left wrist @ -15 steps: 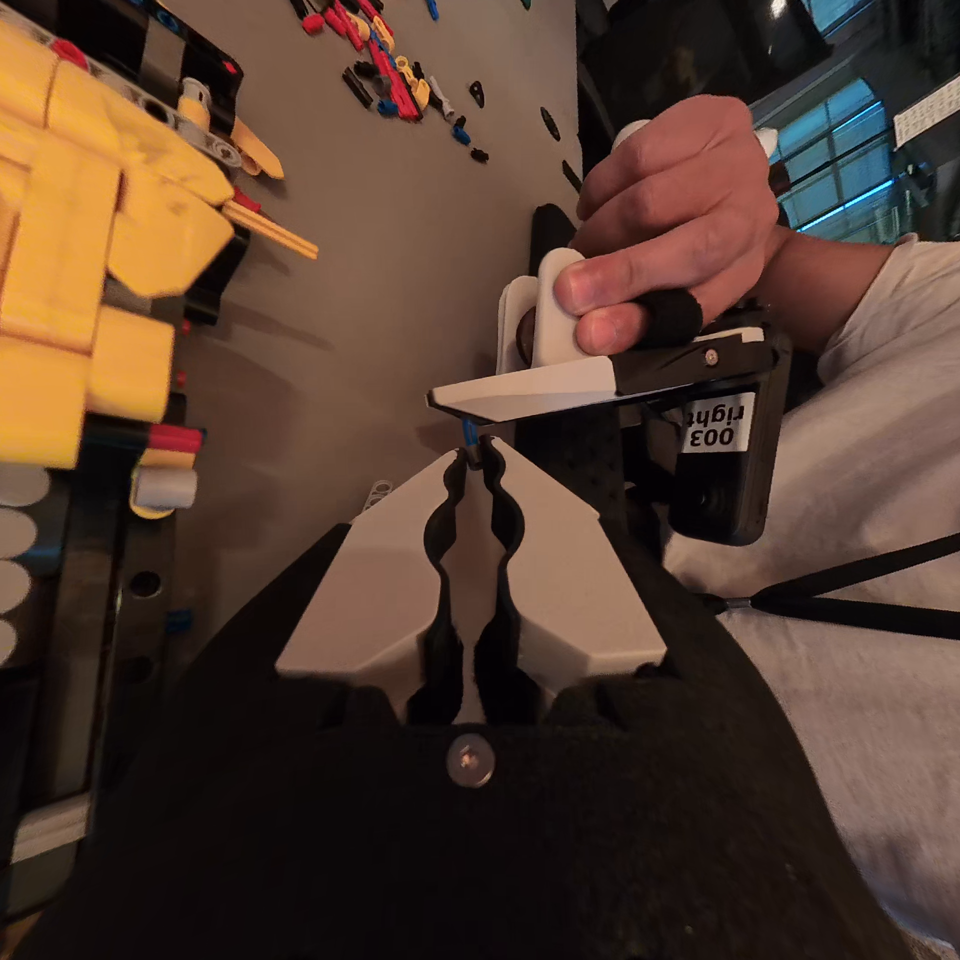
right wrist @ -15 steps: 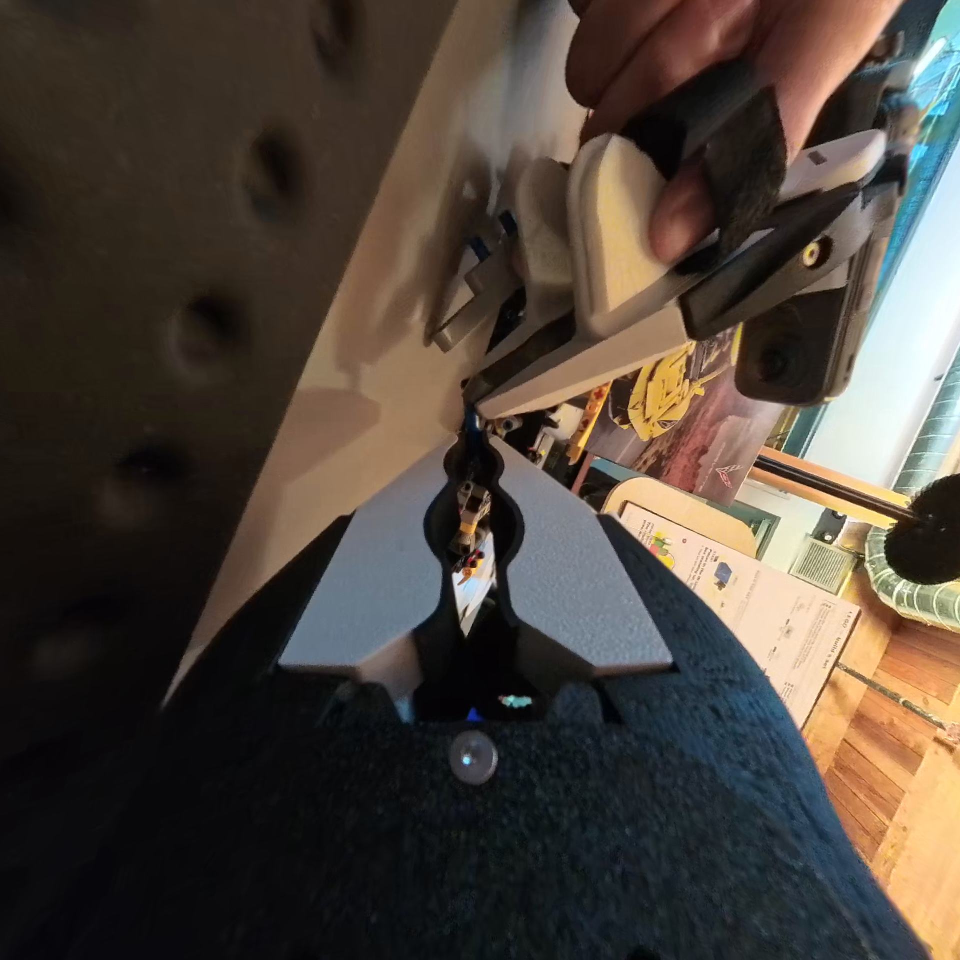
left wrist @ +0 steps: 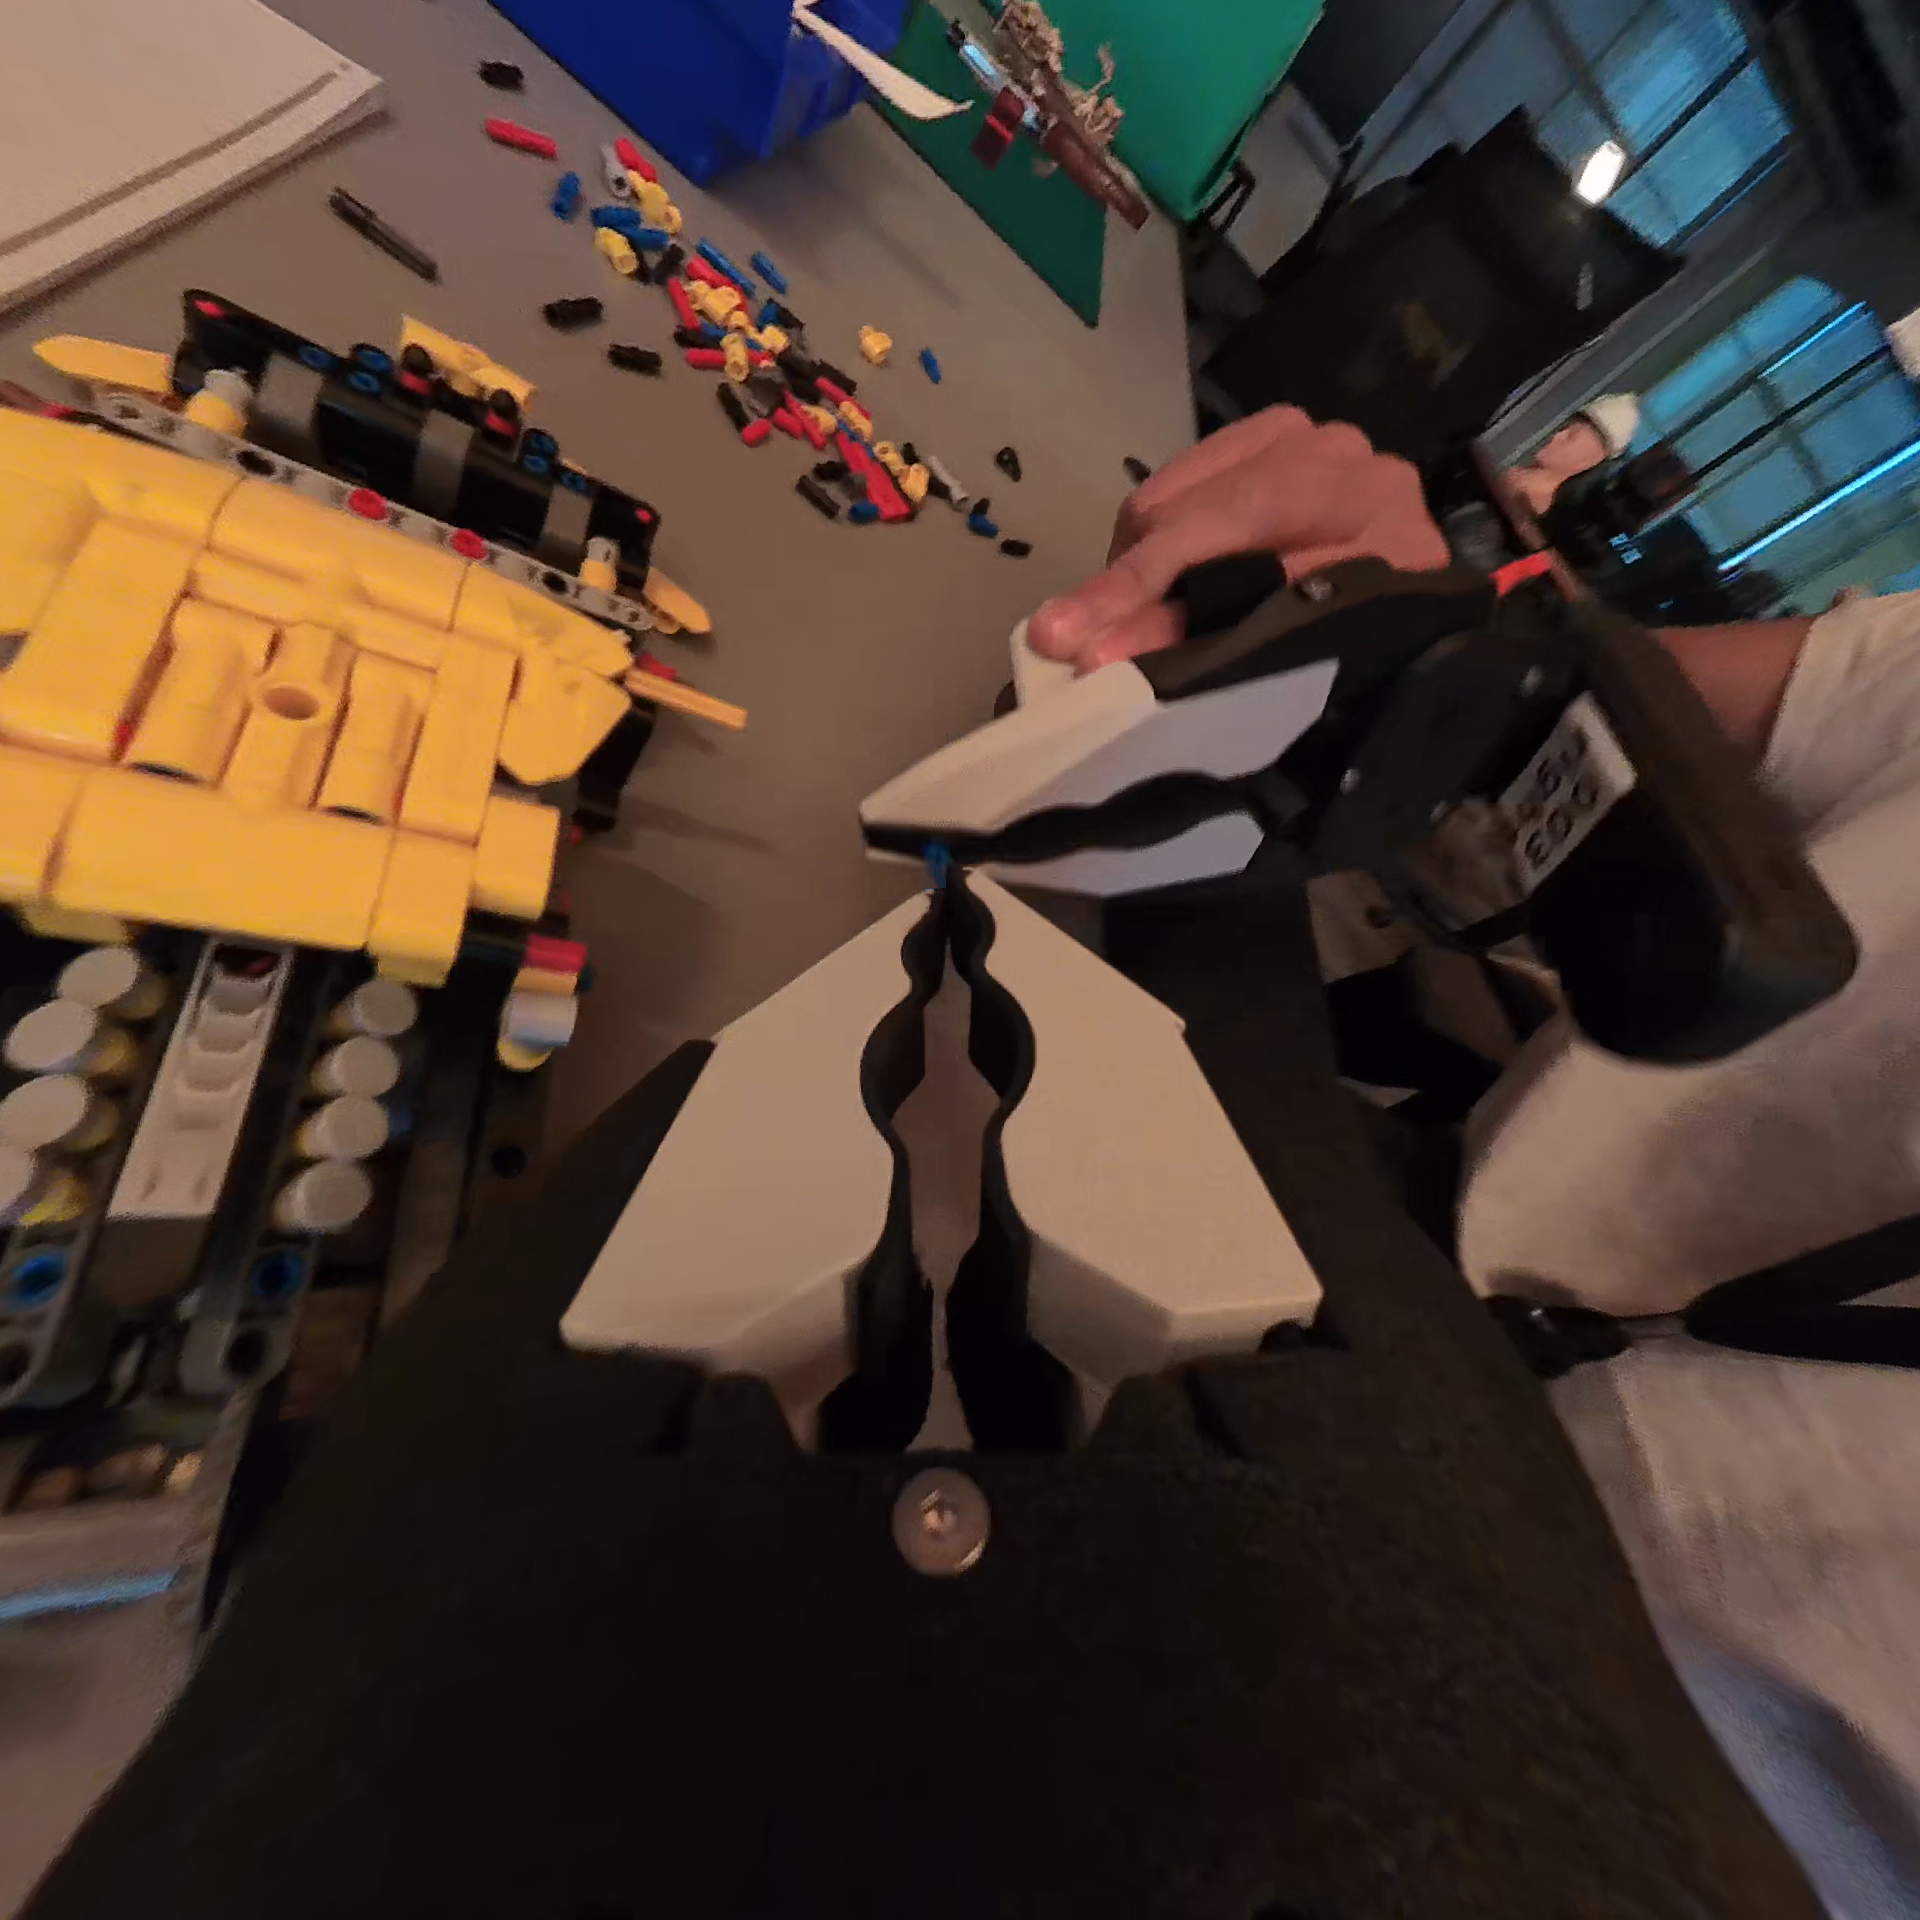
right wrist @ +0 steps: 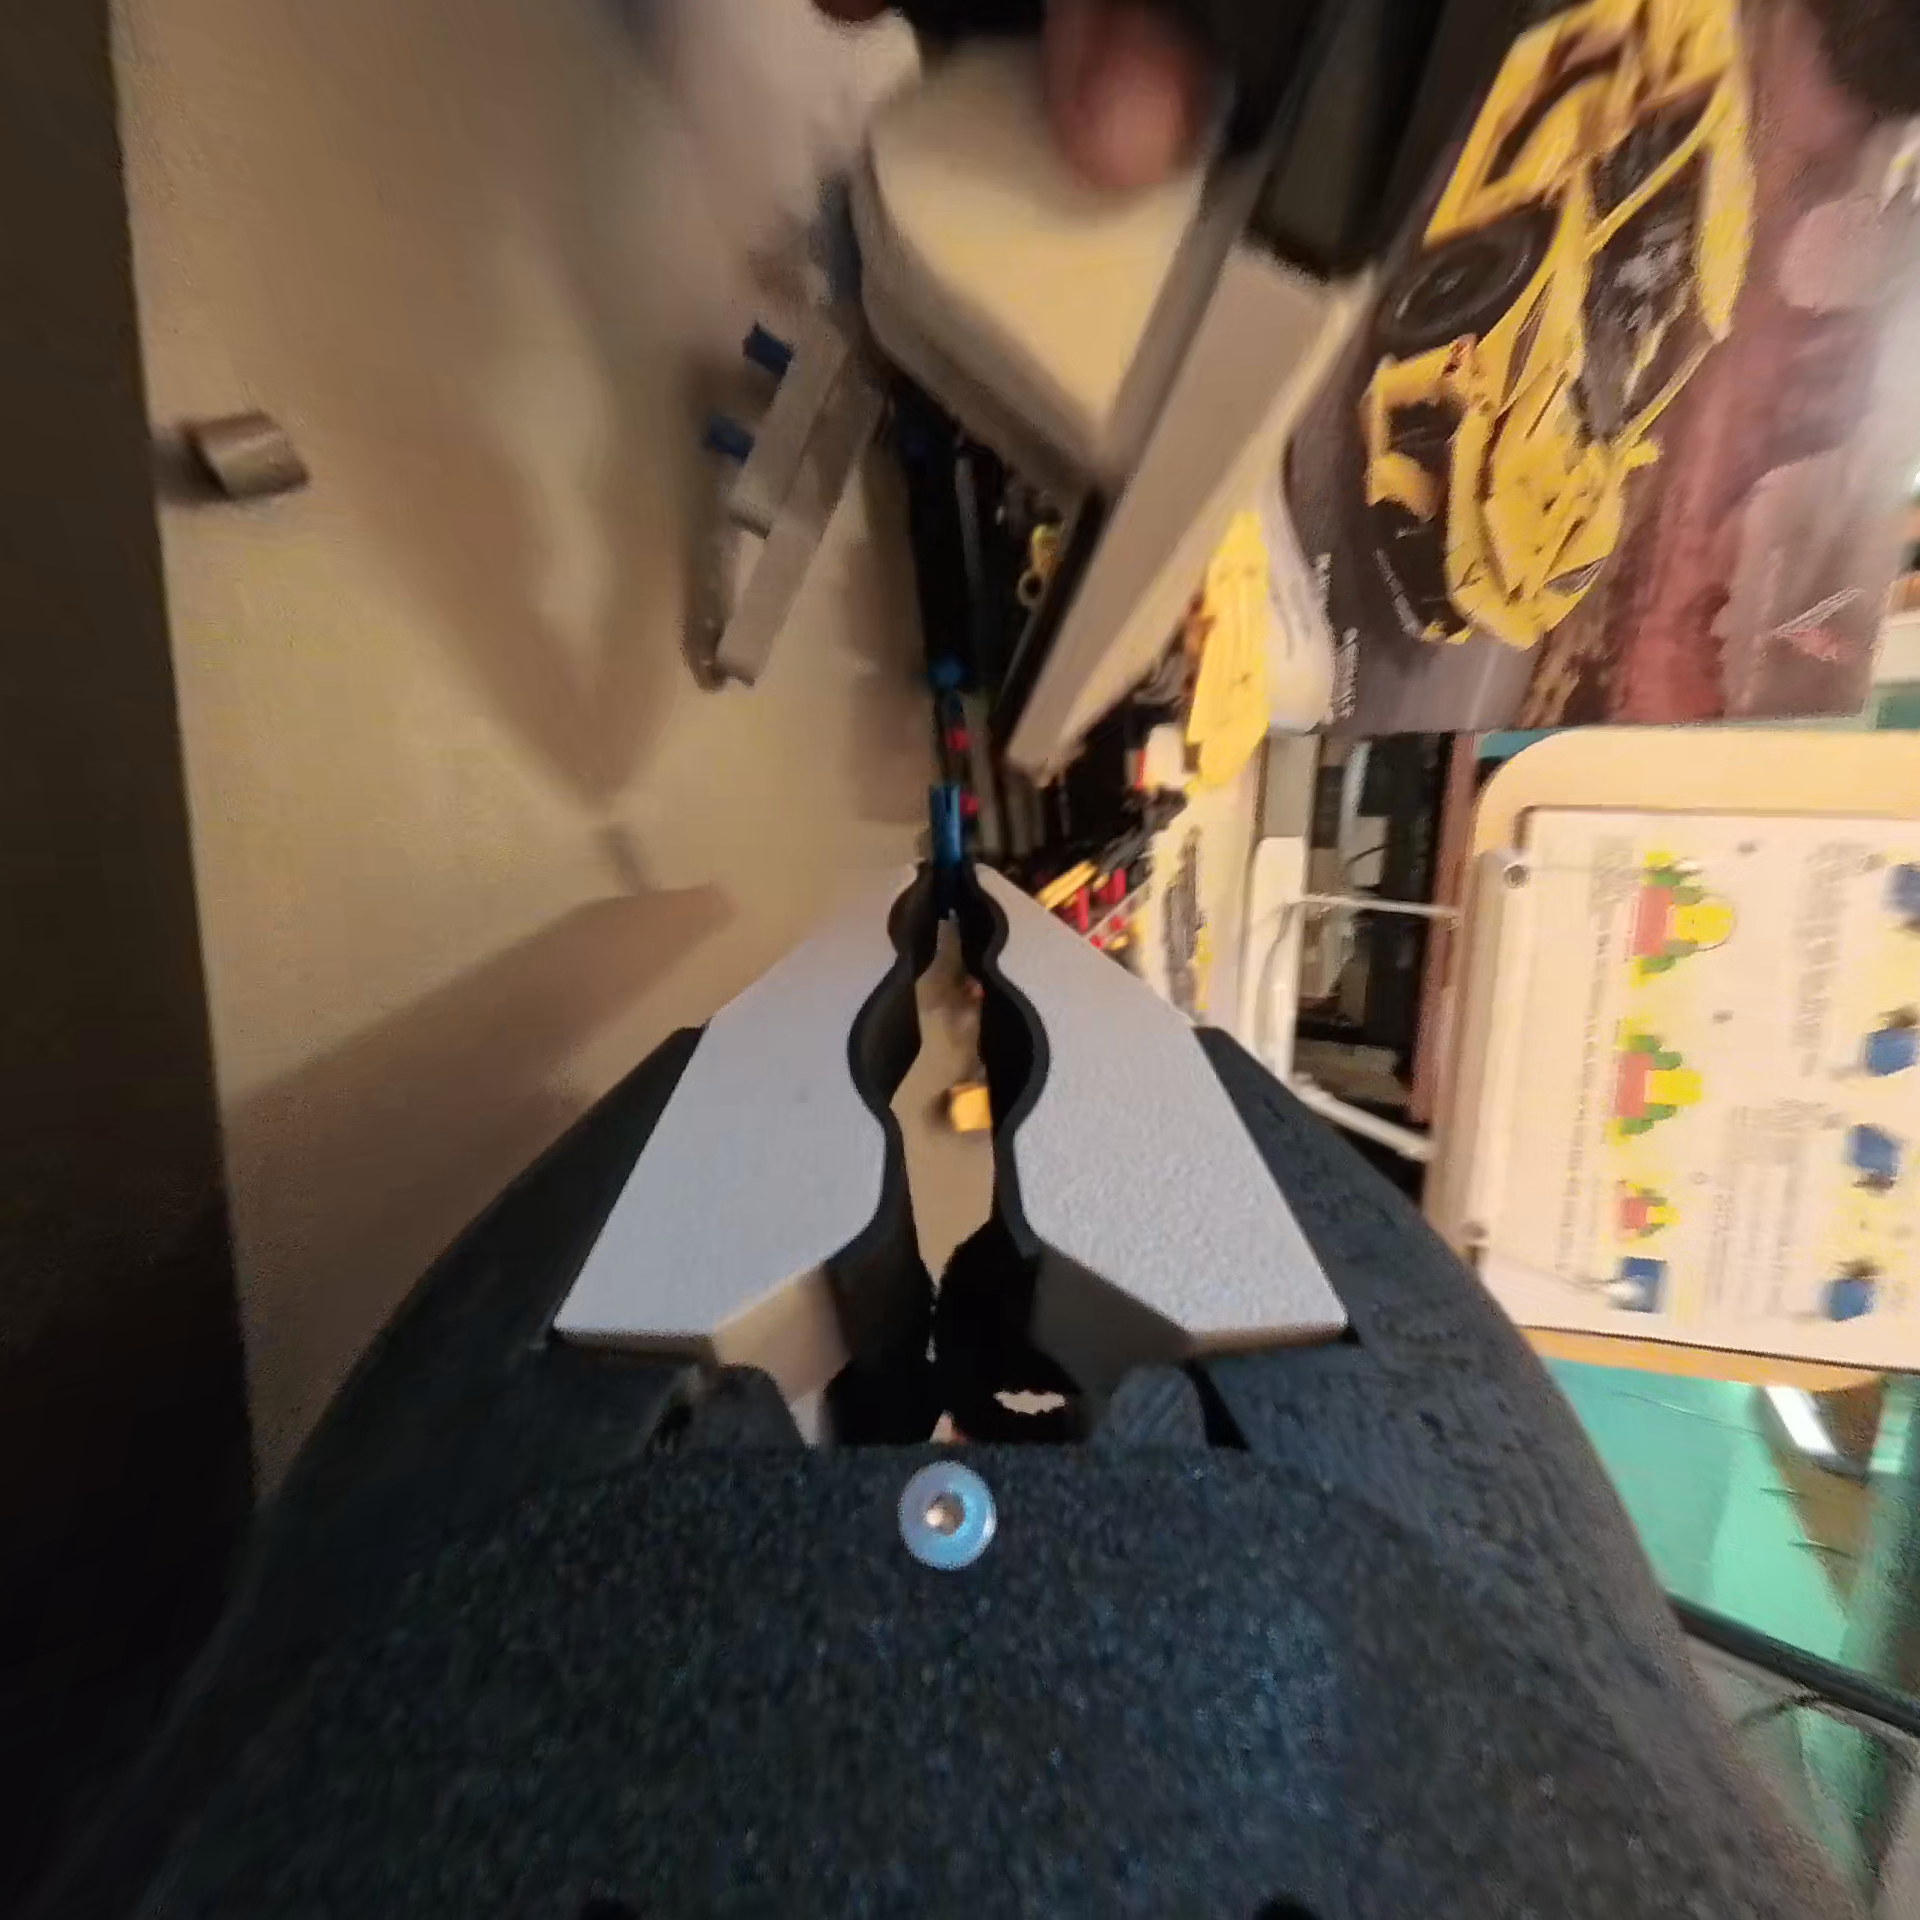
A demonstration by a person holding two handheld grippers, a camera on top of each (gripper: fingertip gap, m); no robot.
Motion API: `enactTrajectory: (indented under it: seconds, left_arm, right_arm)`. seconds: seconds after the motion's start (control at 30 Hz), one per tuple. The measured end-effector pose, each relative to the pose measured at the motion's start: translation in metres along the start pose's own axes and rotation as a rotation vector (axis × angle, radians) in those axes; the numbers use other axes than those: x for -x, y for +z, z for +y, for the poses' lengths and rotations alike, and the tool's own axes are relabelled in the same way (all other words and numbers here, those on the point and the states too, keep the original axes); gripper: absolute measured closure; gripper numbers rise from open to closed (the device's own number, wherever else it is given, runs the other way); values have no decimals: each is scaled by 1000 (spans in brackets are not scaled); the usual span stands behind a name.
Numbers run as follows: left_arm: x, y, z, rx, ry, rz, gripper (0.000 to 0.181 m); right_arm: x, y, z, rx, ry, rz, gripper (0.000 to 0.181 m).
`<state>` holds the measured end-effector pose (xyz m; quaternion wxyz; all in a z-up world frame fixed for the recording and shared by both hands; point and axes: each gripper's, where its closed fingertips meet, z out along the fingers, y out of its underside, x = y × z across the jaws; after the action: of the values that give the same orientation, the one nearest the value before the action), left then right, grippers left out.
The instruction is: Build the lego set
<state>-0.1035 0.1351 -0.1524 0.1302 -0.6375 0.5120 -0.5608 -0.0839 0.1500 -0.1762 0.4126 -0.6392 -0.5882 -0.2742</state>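
Fingers (left wrist: 940, 1049) pinch blue pin (left wrist: 938, 858); only right view shows box (right wrist: 1621, 343).

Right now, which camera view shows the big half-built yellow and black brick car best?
The left wrist view shows the half-built yellow and black brick car best: its yellow panels and black frame lie in full sight on the grey table. The right wrist view gives only a blurred strip of dark and yellow bricks behind the left tool.

It looked like a hobby workroom: a grey table (left wrist: 935, 665) strewn with loose bricks (left wrist: 769, 353) at upper centre, a set box (right wrist: 1621, 343) upper right, dark windows (left wrist: 1766, 343) beyond.
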Motion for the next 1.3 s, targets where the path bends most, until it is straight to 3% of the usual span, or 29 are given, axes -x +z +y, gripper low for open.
enactTrajectory:
  seconds: [0.13,0.2,0.3,0.33,0.37,0.4,0.47,0.53,0.6,0.67,0.83,0.87,0.9,0.97,1.2,1.3]
  left_arm:
    - [-5,-11,5,-9,110,-44,181]
    - [-6,-11,12,20,186,-72,171]
    - [-7,-11,13,11,299,-116,157]
    - [-10,-12,7,-21,317,-115,155]
    - [-15,-13,0,-67,319,-104,155]
    - [-20,-15,-9,-117,314,-85,155]
    - [-28,-23,-25,-209,309,-64,155]
    - [-35,-29,-32,-260,302,-30,155]
    - [-42,-32,-32,-269,284,23,156]
    - [-42,-31,-26,-240,266,49,174]
    - [-43,-35,-24,-230,226,89,177]
    - [-41,-36,-24,-228,220,90,177]
    - [-36,-36,-25,-226,237,49,177]
    - [-21,-36,-23,-202,334,-90,177]
    - [7,-31,-23,-72,858,-642,178]
    - [3,-27,-24,-45,1017,-754,178]
  right_arm:
    - [5,-7,3,-74,204,-51,178]
    - [5,-8,-4,-154,375,-115,178]
    - [-2,-13,-24,-375,843,-402,178]
    - [-15,-22,-36,-515,999,-492,178]
    - [-27,-34,-47,-654,1110,-593,178]
    - [-34,-33,-48,-685,1179,-627,178]
    - [-34,-26,-47,-662,1160,-624,178]
    - [-38,-34,-60,-748,1189,-682,178]
    - [-31,-32,-67,-737,1174,-729,178]
    - [-29,-36,-74,-754,1146,-740,178]
    - [-28,-35,-78,-776,1162,-739,176]
    - [-28,-35,-76,-779,1161,-738,166]
    - [-29,-34,-72,-780,1182,-749,154]
    - [-41,-39,-63,-840,1287,-795,151]
    - [-48,-20,-50,-762,1429,-756,162]
    - [-50,-21,-50,-766,1428,-731,160]
